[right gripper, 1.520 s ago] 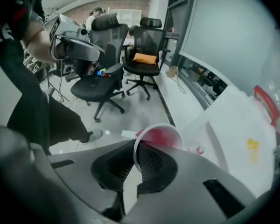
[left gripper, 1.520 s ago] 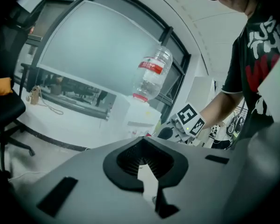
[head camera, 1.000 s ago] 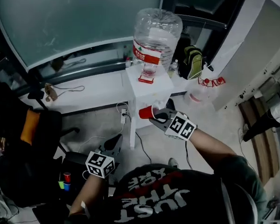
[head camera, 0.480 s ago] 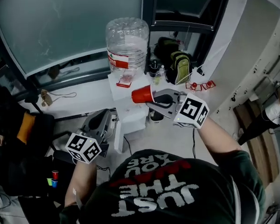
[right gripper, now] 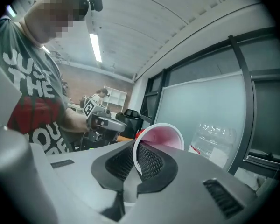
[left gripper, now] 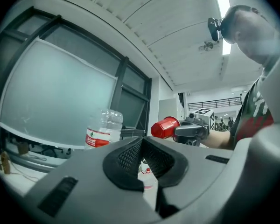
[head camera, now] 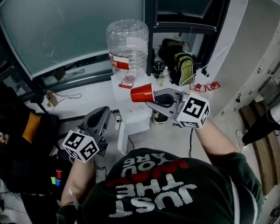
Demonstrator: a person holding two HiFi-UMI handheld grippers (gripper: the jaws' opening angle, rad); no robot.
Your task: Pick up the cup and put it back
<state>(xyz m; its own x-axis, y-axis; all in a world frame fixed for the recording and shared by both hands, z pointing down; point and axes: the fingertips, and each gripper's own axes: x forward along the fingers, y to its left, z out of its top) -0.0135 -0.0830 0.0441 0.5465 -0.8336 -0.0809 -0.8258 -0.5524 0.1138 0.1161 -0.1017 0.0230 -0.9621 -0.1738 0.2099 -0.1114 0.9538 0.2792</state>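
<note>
My right gripper [head camera: 152, 98] pinches the red cup [head camera: 142, 93] by its rim, holding it on its side in the air near the water bottle [head camera: 127, 45], while my left gripper [head camera: 101, 113] sits lower, jaws together and empty.

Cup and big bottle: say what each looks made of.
Cup: probably thin plastic, glossy red outside and pale pinkish inside, with a thin wall at the rim.
Bottle: clear plastic by its look, with see-through ribbed walls that catch highlights and a red-and-white label band.
</note>
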